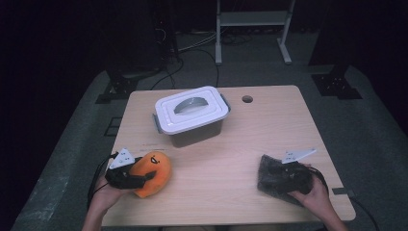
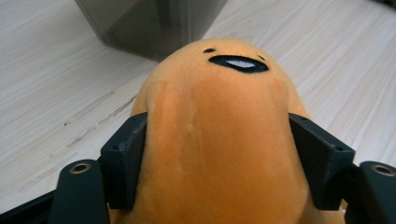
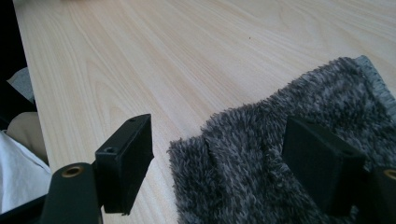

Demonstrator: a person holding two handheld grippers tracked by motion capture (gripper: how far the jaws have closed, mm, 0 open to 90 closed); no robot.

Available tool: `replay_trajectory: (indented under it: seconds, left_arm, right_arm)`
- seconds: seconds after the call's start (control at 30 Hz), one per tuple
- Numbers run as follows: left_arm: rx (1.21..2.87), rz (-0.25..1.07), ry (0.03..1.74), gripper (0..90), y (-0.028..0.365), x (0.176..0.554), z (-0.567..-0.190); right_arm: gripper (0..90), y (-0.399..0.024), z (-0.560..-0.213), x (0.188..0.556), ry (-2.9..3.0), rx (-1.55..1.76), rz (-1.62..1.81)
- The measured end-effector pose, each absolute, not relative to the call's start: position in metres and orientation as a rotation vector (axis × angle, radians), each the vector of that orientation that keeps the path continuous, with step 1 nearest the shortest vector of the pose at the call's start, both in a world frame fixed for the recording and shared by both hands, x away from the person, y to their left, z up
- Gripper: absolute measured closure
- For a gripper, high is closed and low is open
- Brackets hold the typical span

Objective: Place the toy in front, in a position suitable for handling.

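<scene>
An orange plush toy (image 1: 155,169) with a black stitched mouth lies near the table's front left. My left gripper (image 1: 139,179) is shut on it. In the left gripper view both black jaws press into the sides of the plush toy (image 2: 219,93), and the left gripper (image 2: 218,128) holds it facing away. At the front right lies a dark grey fuzzy cloth (image 1: 265,168). My right gripper (image 1: 276,175) rests over it, open. In the right gripper view the right gripper (image 3: 219,135) has one jaw over the fuzzy cloth (image 3: 243,182) and the other over bare wood.
A grey storage box with a white handled lid (image 1: 191,109) stands at the table's (image 1: 269,125) middle back; its dark wall (image 2: 149,23) rises just beyond the plush. A round hole (image 1: 247,99) sits at the back right. Dark floor and stands surround the table.
</scene>
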State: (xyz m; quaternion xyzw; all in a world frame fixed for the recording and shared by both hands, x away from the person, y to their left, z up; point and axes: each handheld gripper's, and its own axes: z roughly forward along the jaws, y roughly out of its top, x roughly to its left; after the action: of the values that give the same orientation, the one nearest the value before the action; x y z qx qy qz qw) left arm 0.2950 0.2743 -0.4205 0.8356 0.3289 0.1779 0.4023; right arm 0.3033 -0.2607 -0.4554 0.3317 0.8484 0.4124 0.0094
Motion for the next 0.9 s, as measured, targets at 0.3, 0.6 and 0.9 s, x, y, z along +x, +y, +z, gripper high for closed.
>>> replay_trajectory:
  seconds: [0.3,0.6,0.9]
  left_arm:
    - [2.082,0.452,0.818,37.2,0.277,0.293,-0.417]
    - [2.032,0.391,0.782,41.3,0.28,0.291,-0.412]
    - [2.023,0.35,0.677,41.0,0.26,0.288,-0.397]
  right_arm:
    - [23.5,-0.261,-0.455,0.303,2.643,1.033,1.295]
    - [23.5,-0.261,-0.454,0.303,2.639,1.04,1.312]
    - [23.6,-0.266,-0.451,0.304,2.604,1.058,1.321]
